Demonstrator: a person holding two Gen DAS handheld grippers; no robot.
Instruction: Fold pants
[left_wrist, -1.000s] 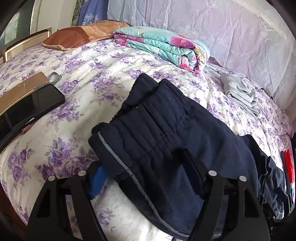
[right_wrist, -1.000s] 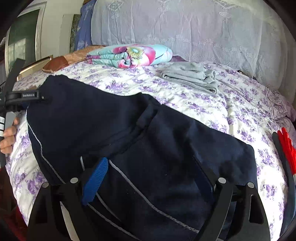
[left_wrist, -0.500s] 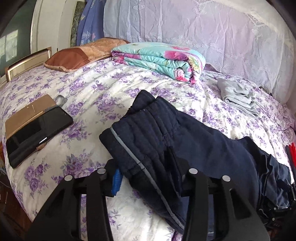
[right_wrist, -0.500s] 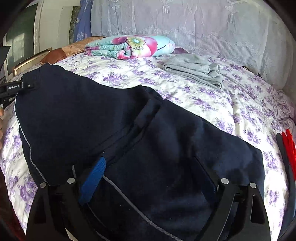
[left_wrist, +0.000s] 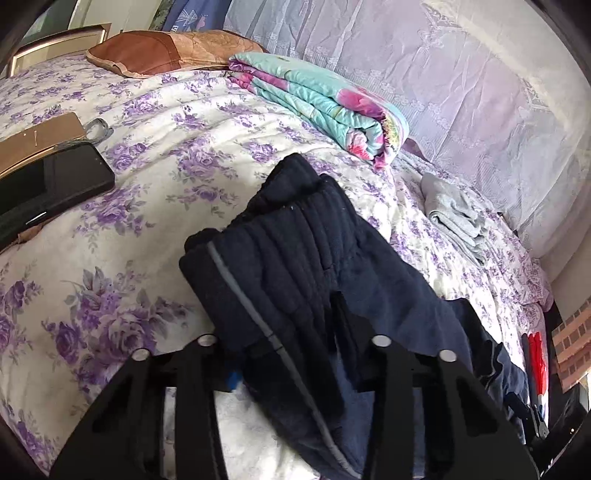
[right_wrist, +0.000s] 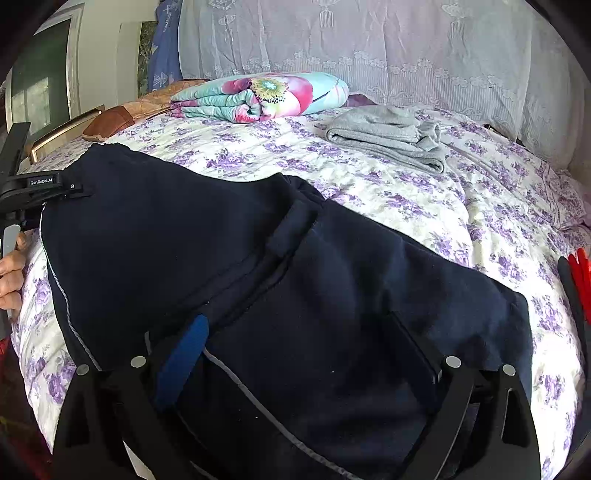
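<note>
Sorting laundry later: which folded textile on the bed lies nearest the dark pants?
The grey folded garment, plain and small, lies closer to the pants than the floral teal-and-pink quilt behind.

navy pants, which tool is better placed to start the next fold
Left, probably. The left tool has the bunched waistband of the navy pants between its fingers; the right tool only straddles flat mid-fabric.

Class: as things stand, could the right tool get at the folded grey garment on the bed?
Probably not yet. The right tool sits wide open over the navy pants; the grey garment lies well beyond them across bare bedspread. Nothing blocks it, only distance.
</note>
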